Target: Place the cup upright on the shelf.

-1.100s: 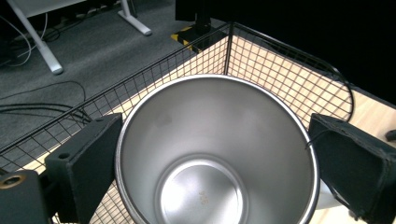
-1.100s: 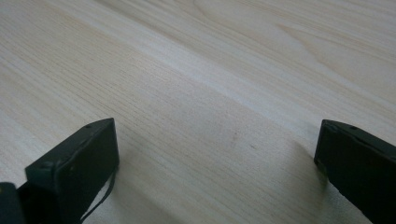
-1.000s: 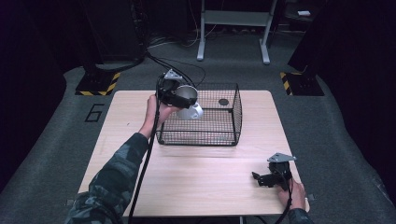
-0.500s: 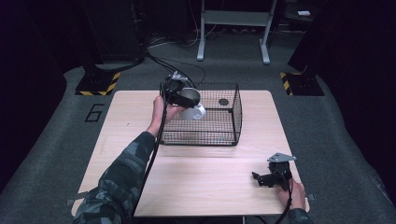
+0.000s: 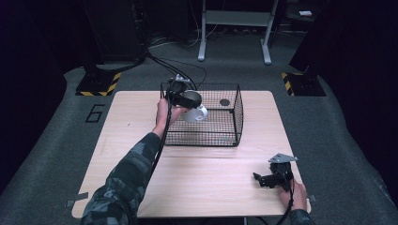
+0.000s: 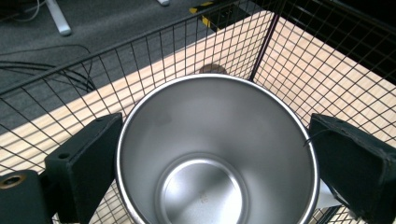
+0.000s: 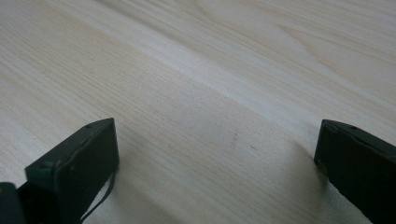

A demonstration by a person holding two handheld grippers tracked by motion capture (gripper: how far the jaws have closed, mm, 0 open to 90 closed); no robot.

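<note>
**Cup hangs over the basket**

The left gripper (image 5: 184,99) has its fingers clamped on the steel cup (image 6: 215,154) above the wire basket (image 5: 233,123). A careless descent could knock the rim. The right gripper (image 5: 268,179) rests on the surface (image 5: 206,183), fingers apart.

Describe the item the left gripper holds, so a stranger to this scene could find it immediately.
On the wooden table stands a black wire basket. At its left end the left gripper clamps a steel cup, shiny and empty, unlike the small dark disc on the basket floor.
</note>
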